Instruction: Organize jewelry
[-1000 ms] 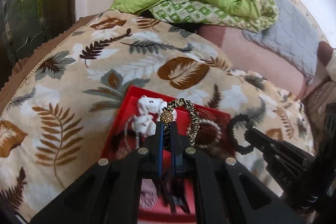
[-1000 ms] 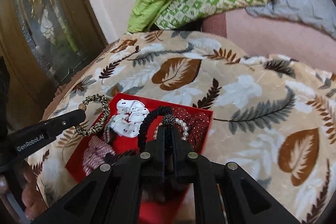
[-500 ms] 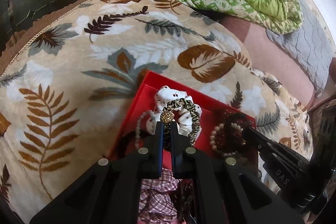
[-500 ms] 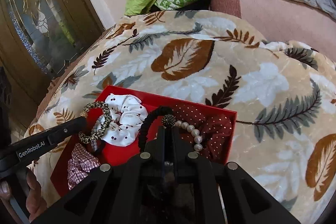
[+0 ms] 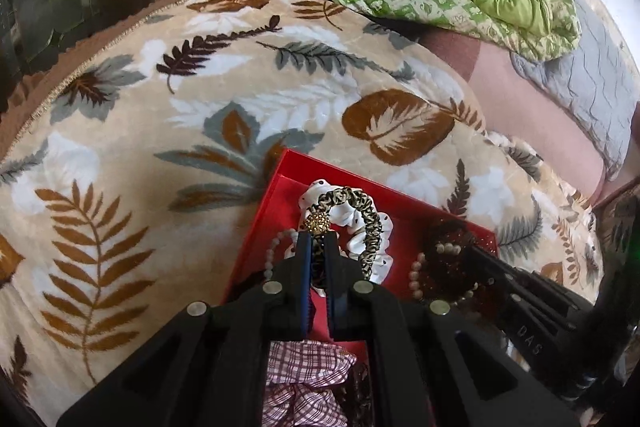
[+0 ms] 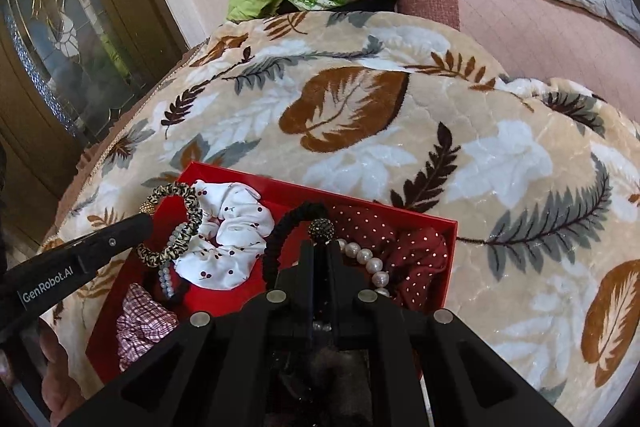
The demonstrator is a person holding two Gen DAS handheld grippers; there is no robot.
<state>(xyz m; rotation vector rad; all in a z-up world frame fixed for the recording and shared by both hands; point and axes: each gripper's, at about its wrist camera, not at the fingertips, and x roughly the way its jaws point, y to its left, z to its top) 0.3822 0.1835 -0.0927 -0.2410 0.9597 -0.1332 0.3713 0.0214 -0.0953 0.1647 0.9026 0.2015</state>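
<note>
Both bands have dropped a lot over the last second: they were hanging well above the red box (image 6: 450, 259), now they're down at its level, so this looks like the put-down stage and not the carrying.

Going left to right from the box: at its left end the left hand-held gripper (image 5: 316, 239) is pinched nearly closed on the leopard band (image 5: 362, 211), right below its gold bead. The loop now droops over the white scrunchie (image 6: 228, 247) inside the box. Further right, the right hand-held gripper (image 6: 318, 247) is clamped tight on the black band (image 6: 280, 239) at its dark bead, with the pearl bracelet (image 6: 368, 259) and the dotted maroon scrunchie (image 6: 400, 247) just beside it. I think the black loop is touching the box floor, but the gripper hides that spot.

My guess is all that's left is letting go of both.
</note>
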